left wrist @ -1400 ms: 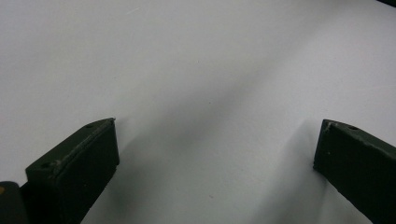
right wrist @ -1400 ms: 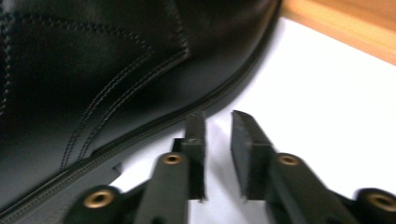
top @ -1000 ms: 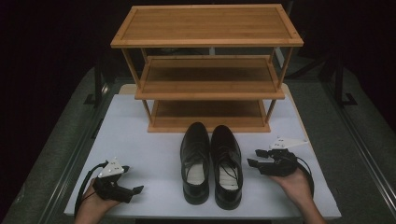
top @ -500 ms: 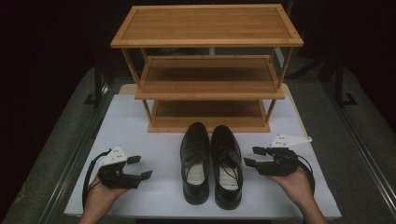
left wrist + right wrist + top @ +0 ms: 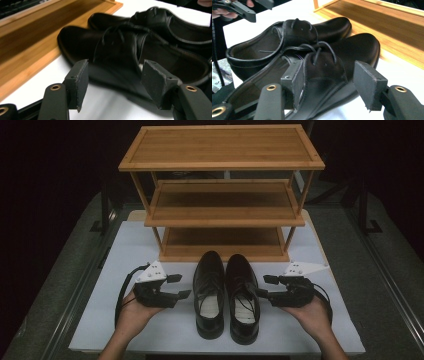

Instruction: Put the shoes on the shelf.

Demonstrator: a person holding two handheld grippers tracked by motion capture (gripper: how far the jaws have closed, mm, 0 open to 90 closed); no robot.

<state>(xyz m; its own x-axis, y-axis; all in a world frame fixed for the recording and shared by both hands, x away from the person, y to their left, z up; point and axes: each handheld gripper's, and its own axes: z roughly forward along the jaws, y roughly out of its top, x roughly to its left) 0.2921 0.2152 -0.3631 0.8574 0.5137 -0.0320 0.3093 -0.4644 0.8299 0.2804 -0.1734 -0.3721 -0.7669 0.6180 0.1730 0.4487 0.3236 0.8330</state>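
Note:
A pair of black leather lace-up shoes stands side by side on the white mat (image 5: pixel 110 320), toes toward the rack: the left shoe (image 5: pixel 209 295) (image 5: pixel 117 50) and the right shoe (image 5: pixel 242 297) (image 5: pixel 324 70). My left gripper (image 5: pixel 182 285) (image 5: pixel 115 86) is held off the mat just left of the left shoe and points at its side. Its jaws have just been closing and stand open, with nothing between them. My right gripper (image 5: pixel 262 286) (image 5: pixel 332 82) is open beside the right shoe. Its tips are close to the laced part and its pads press on nothing.
A three-tier bamboo shoe rack (image 5: pixel 220 150) stands at the back of the mat, its bottom shelf (image 5: pixel 222 242) just beyond the shoe toes. Dark grey table surface (image 5: pixel 375 285) with rails flanks the mat on both sides. Cables trail from both grippers.
My left gripper has risen and moved right and forward toward the left shoe, and its jaws have narrowed. The right gripper has lifted slightly. The shoes have not moved.

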